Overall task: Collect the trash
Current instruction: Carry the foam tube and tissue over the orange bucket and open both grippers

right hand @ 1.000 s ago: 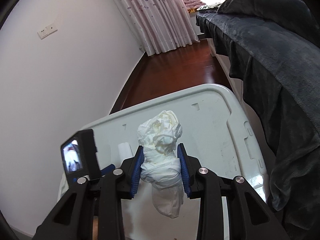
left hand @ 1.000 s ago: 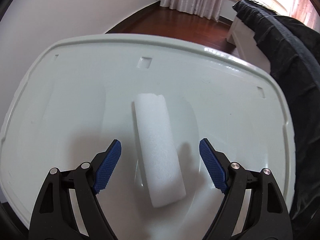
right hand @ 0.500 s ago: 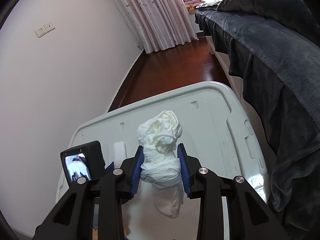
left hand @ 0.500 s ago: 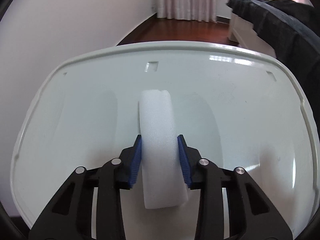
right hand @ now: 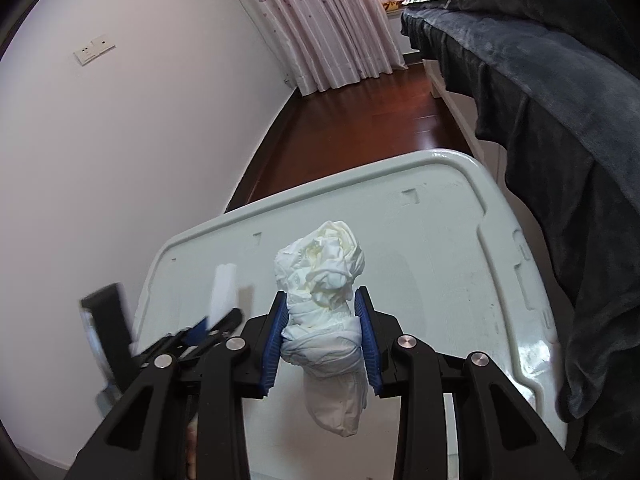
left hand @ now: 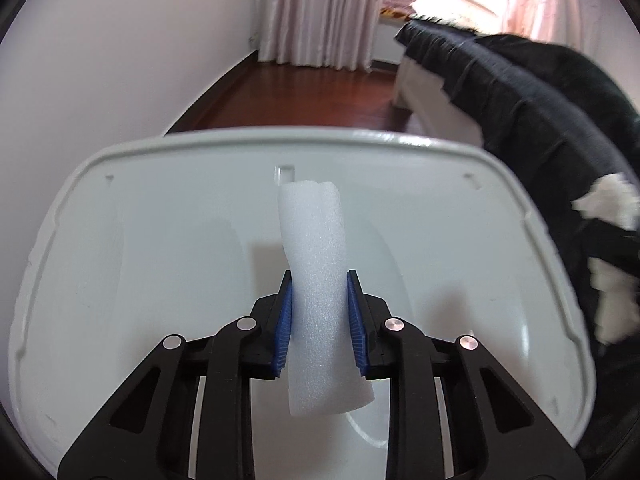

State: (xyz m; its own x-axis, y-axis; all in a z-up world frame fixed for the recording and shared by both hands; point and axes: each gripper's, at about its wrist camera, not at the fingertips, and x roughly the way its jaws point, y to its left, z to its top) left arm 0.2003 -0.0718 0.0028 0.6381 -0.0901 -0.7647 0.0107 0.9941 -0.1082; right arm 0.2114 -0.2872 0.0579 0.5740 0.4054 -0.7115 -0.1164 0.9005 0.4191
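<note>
A: Bedroom, white wall on the left w/ a wall socket plate, pink curtains at the back, red-brown wood floor, dark blanket over a bed on the right. What's up front?

B: White plastic lid, rimmed, right under both tools. Nothing else lying on it that I can see.

A: Left side first?

B: Left gripper has its blue pads pressed together on a white foam piece, gripped approx mid-length. Foam looks lifted clear of the lid, tilted up, top end pointing away.

A: And right?

B: Right gripper is clamped on a crumpled tissue wad, bulging above the pads and hanging below. Also off the surface.

A: So which step?

B: Imo pick-up is done for both; this is the carry stage. No bin visible in either view, so can't say where it goes.

A: Next move?

B: Prob. keep both grips firm, swing toward wherever the bin is, get over the opening, then let go. Foam is light & squashy, could pivot in the pads.
</note>
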